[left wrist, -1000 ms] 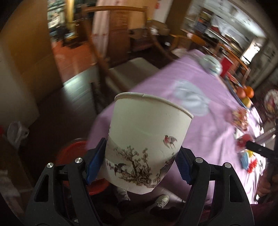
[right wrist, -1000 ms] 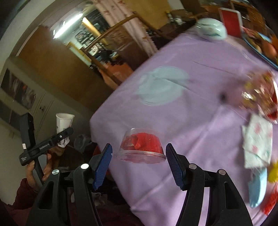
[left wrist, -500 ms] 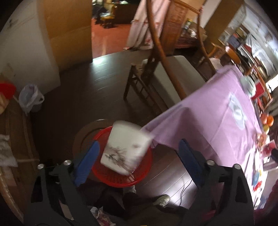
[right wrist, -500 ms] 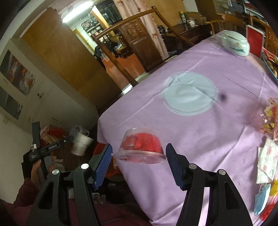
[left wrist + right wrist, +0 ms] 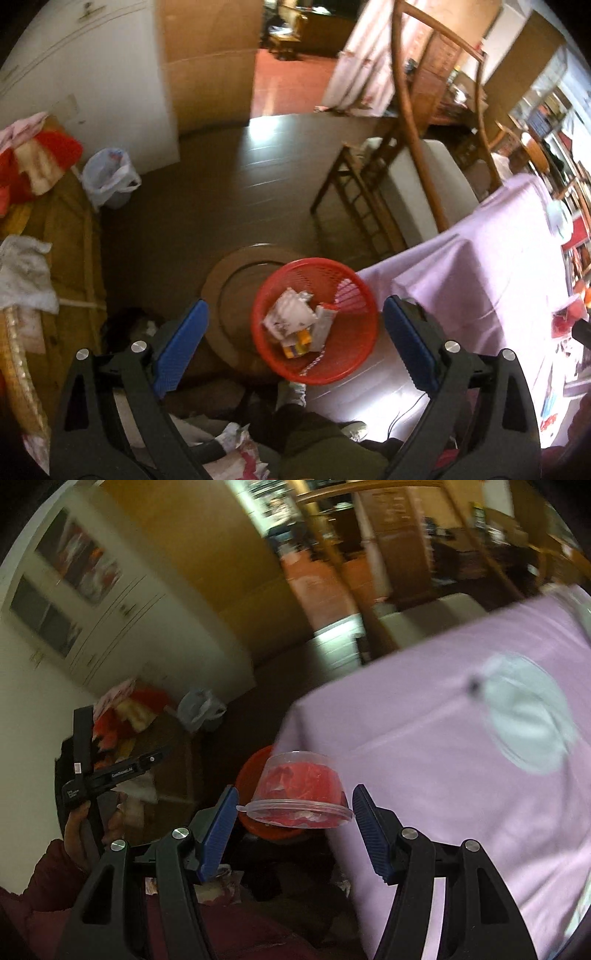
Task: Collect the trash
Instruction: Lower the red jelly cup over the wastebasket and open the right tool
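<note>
The red mesh basket (image 5: 343, 354) stands on the floor beside the table corner. In it lies the white paper cup (image 5: 288, 319) on its side, among wrappers. My left gripper (image 5: 293, 312) hangs above the basket, jaws wide open with nothing between them. My right gripper (image 5: 295, 797) is shut on a clear plastic tub (image 5: 299, 786) with red scraps inside, its lid rim pressed between the blue pads. The tub hangs past the table edge, with the red basket (image 5: 249, 771) partly hidden behind it. The left gripper (image 5: 110, 771) shows at left, held by a hand.
The table with a purple cloth (image 5: 498, 266) fills the right side. A wooden chair (image 5: 402, 166) stands behind the basket. A round wooden board (image 5: 229, 291) lies under the basket. A white bag-lined bin (image 5: 107, 177) sits by the wall. A person's shoe (image 5: 295, 393) is near the basket.
The left gripper opened and let go of the paper cup, which fell into the red basket. The right gripper carried the tub from over the table to beyond its edge.
</note>
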Tool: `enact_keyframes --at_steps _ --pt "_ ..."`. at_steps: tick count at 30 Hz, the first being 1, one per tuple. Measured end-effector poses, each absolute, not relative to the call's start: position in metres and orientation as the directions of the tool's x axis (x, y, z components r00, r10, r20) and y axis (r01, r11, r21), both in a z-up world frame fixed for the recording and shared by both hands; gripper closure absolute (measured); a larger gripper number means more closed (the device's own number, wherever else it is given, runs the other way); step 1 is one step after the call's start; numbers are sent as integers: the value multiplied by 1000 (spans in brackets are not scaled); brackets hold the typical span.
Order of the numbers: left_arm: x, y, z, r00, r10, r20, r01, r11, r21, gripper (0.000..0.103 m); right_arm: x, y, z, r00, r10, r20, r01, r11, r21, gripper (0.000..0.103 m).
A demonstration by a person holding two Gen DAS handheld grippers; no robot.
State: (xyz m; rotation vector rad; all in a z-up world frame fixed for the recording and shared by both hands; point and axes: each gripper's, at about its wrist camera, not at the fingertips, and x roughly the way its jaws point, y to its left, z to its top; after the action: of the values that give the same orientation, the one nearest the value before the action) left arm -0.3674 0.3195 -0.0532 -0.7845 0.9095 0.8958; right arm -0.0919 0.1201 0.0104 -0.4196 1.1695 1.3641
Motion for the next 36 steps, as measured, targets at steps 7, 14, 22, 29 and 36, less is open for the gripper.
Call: enact_keyframes --at_steps 7,14,22,29,36 --pt "-407 316 -46 273 346 -898 -925 350 -147 10 -136 175 24 -306 525 -794 -913 74 401 33" --pt "-400 324 -41 292 357 -887 -922 350 -163 10 -123 169 35 -274 554 -786 -912 111 396 23" --pt "-332 325 -38 348 321 -881 -853 499 -155 10 -70 121 25 -186 591 -785 -843 314 436 24" --pt "-251 311 -33 417 260 -871 -731 665 -151 10 -29 53 25 -56 630 -775 -762 475 441 24" --pt "-166 276 -29 473 174 -864 -563 814 -144 10 -2 -27 26 86 640 -764 -638 624 451 24"
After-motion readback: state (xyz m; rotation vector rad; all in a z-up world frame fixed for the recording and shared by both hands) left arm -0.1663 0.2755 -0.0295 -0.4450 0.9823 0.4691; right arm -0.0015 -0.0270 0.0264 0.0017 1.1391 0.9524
